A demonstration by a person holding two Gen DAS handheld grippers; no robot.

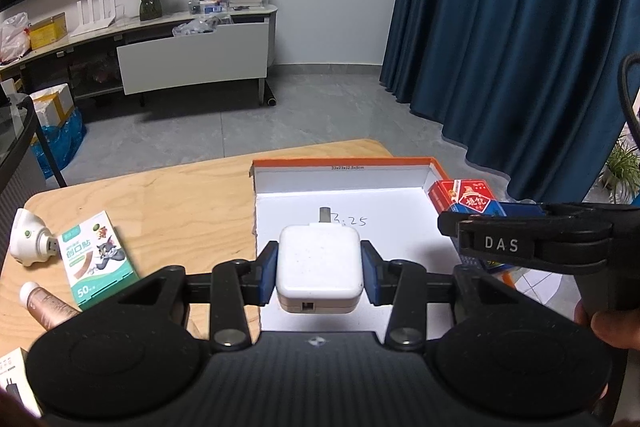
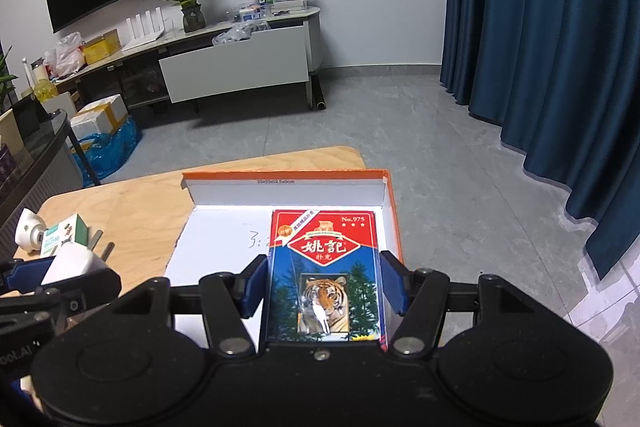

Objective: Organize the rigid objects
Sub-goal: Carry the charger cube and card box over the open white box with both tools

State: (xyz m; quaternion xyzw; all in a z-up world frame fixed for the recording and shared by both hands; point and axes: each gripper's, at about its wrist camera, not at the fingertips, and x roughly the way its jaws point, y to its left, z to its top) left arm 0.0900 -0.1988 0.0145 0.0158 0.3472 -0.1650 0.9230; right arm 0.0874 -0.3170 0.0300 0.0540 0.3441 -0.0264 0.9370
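Note:
My left gripper (image 1: 319,273) is shut on a white charger block (image 1: 319,263), its blue pads (image 1: 269,273) pressing on both sides. The block hangs over the white floor of an open orange-rimmed box (image 1: 340,175) on the wooden table (image 1: 172,203). My right gripper (image 2: 325,287) is shut on a red and blue pack of playing cards (image 2: 324,267) with a tiger picture, held over the right part of the same box (image 2: 280,191). In the left wrist view the right gripper (image 1: 520,243) reaches in from the right with the pack (image 1: 466,197). The charger (image 2: 76,263) shows at the lower left of the right wrist view.
On the table left of the box lie a green plaster box (image 1: 98,259), a white plug-in device (image 1: 30,239), a copper-coloured tube (image 1: 50,307) and a white carton corner (image 1: 12,375). Blue curtains (image 1: 520,47) hang at the right. A TV bench (image 1: 192,55) stands across the grey floor.

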